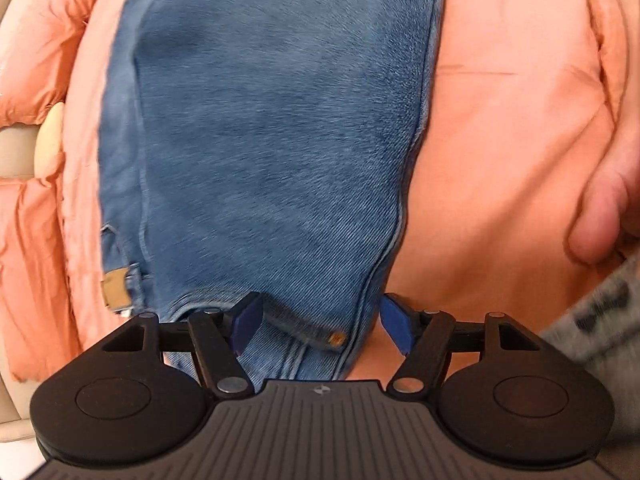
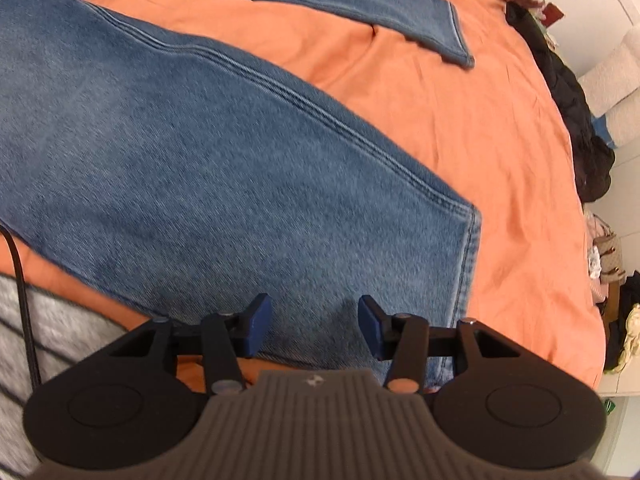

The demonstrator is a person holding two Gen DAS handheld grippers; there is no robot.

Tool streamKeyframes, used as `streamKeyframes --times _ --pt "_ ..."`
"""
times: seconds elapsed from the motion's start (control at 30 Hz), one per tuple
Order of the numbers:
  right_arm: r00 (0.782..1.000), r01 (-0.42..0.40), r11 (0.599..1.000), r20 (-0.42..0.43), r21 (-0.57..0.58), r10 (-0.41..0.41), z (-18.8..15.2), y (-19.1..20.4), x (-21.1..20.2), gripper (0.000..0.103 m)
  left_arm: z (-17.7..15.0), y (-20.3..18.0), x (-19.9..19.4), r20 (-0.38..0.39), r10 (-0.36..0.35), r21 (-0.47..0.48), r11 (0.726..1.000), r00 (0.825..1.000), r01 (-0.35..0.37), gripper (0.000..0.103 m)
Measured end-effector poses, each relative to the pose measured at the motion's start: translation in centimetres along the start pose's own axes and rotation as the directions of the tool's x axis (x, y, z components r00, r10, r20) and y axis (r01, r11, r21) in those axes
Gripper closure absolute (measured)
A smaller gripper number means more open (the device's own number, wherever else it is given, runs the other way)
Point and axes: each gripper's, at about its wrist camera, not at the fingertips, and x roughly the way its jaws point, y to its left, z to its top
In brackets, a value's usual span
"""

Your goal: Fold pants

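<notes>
Blue denim pants (image 1: 264, 132) lie flat on an orange bed cover (image 1: 500, 152). In the left wrist view I see the waist end, with a tan label (image 1: 116, 290) at lower left. My left gripper (image 1: 320, 326) is open, its blue pads either side of the waistband corner with a copper rivet (image 1: 337, 338). In the right wrist view one leg (image 2: 224, 184) runs toward me and the other leg (image 2: 320, 4) lies apart at the top. My right gripper (image 2: 314, 328) is open just above the near leg's hem (image 2: 468, 264), holding nothing.
The orange cover (image 2: 480, 128) spreads right of the legs. Dark clothes (image 2: 580, 128) and bags pile along the bed's far right edge. A grey striped sleeve (image 2: 60, 340) and a black cable (image 2: 22, 280) sit at lower left. A bare hand (image 1: 600, 208) shows at the right.
</notes>
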Motion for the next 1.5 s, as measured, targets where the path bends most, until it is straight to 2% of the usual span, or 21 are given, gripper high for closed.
streamKeyframes --times 0.17,0.2,0.23,0.27,0.33,0.43,0.53,0.7,0.77,0.8,0.93,1.1,1.2,1.3,1.5 --pt "0.999 -0.050 0.999 -0.018 -0.020 0.049 -1.3 -1.0 -0.4 0.057 1.0 -0.1 1.1 -0.033 0.012 -0.018 1.000 0.999 -0.012 0.023" --pt "0.998 -0.061 0.998 -0.020 -0.032 0.061 -1.5 -1.1 -0.5 0.056 1.4 0.0 1.1 -0.046 0.015 -0.035 0.999 0.999 -0.017 0.028" --pt "0.997 -0.073 0.996 -0.022 -0.047 0.073 -1.8 -1.1 -0.6 0.054 1.5 0.1 1.0 -0.055 0.011 -0.053 0.999 0.998 -0.014 0.040" --pt "0.996 -0.087 0.994 -0.025 -0.063 0.086 -2.0 -1.0 -0.6 0.053 1.9 0.0 1.0 -0.062 0.017 -0.064 0.998 0.998 -0.020 0.045" --pt "0.994 -0.108 0.989 -0.036 -0.102 0.105 -2.3 -0.8 -0.3 0.053 2.1 0.0 0.6 -0.066 0.048 -0.087 0.995 0.997 -0.054 0.067" --pt "0.992 -0.125 0.976 -0.047 -0.178 0.118 -2.7 -0.3 0.1 0.052 2.1 1.2 -0.3 -0.055 0.067 -0.200 0.977 0.996 -0.077 0.078" --pt "0.995 -0.100 0.966 -0.026 -0.239 0.097 -3.3 0.4 0.4 0.045 1.7 3.1 -2.1 -0.028 0.102 -0.334 0.937 0.994 -0.105 0.082" --pt "0.998 -0.054 0.955 0.021 -0.290 0.062 -3.7 1.6 1.1 0.045 1.8 5.5 -4.9 -0.019 0.159 -0.464 0.873 0.987 -0.150 0.083" --pt "0.997 -0.030 0.946 0.053 -0.324 0.050 -3.8 2.4 0.9 0.053 2.0 6.3 -6.0 -0.019 0.174 -0.521 0.839 0.985 -0.158 0.083" --pt "0.997 -0.019 0.937 0.068 -0.348 0.045 -4.0 2.8 0.6 0.061 2.1 6.7 -6.4 -0.020 0.179 -0.542 0.825 0.984 -0.161 0.083" --pt "0.993 0.030 0.910 0.116 -0.414 0.020 -4.8 4.1 -0.9 0.086 2.6 7.4 -7.7 -0.029 0.205 -0.589 0.788 0.978 -0.183 0.083" --pt "0.982 0.084 0.907 0.190 -0.413 -0.005 -4.6 3.8 -3.6 0.096 3.1 7.5 -8.6 -0.045 0.224 -0.643 0.739 0.974 -0.200 0.083" --pt "0.966 0.148 0.911 0.253 -0.385 -0.050 -3.5 3.0 -5.2 0.100 2.7 8.2 -9.0 -0.040 0.226 -0.693 0.696 0.973 -0.190 0.083" --pt "0.941 0.212 0.922 0.322 -0.323 -0.104 -2.0 1.8 -7.1 0.101 2.1 9.2 -9.7 -0.033 0.228 -0.748 0.640 0.973 -0.175 0.083" --pt "0.883 0.306 0.939 0.415 -0.158 -0.218 3.6 -0.8 -9.9 0.102 1.2 12.0 -11.1 -0.014 0.245 -0.804 0.574 0.969 -0.157 0.083"
